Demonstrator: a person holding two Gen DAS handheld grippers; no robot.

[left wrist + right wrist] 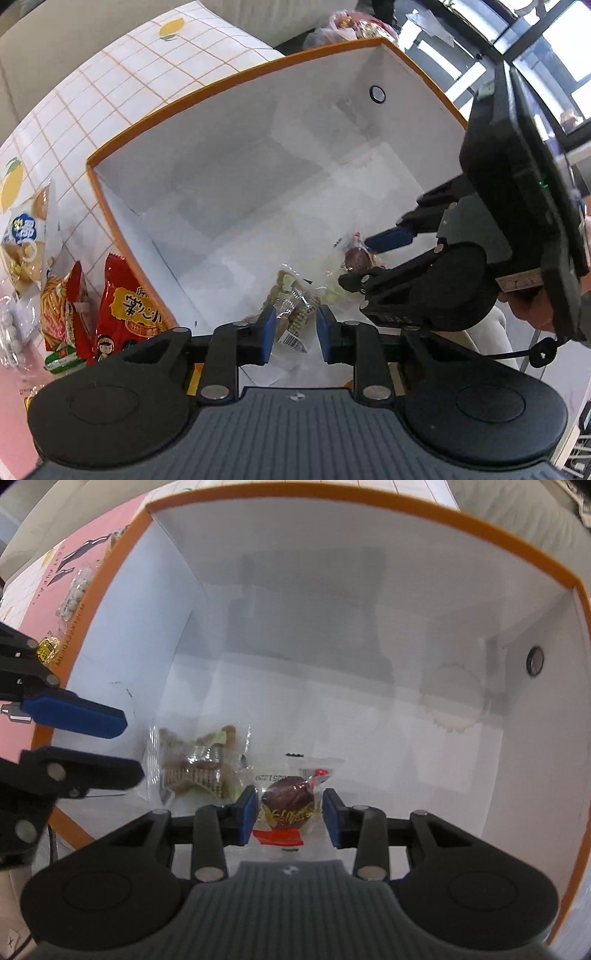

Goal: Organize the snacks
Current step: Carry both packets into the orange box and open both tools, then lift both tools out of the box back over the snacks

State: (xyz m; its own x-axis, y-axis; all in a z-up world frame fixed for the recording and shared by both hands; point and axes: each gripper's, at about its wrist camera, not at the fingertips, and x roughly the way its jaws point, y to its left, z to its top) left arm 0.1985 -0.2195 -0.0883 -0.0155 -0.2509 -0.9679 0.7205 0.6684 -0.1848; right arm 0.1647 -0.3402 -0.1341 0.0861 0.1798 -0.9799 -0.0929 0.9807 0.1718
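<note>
Both grippers pointed down into the white box with the orange rim (236, 79), the landmark for everything here, so the step in hand looked like setting snacks onto its floor.

The left gripper (294, 334) straddled a clear packet of brown crackers (295, 308) lying on the box floor near the closest wall; its blue pads stood just off the wrapper on either side, jaws apart and gripping nothing. The right gripper (289, 818) likewise bracketed a wrapped round brown sweet (290, 805) on the floor beside the crackers, with a gap showing at each pad, so it was open too.

The next move probably called for lifting both grippers straight up clear of the rim without snagging the wrappers, then reaching for more.

Only the left wrist view showed what waited outside the box: a red snack bag (127, 312) and a bag of sticks (62, 306) against its outer wall. The right wrist view alone showed a scalloped mark (456, 701) on the box's far inside wall.
</note>
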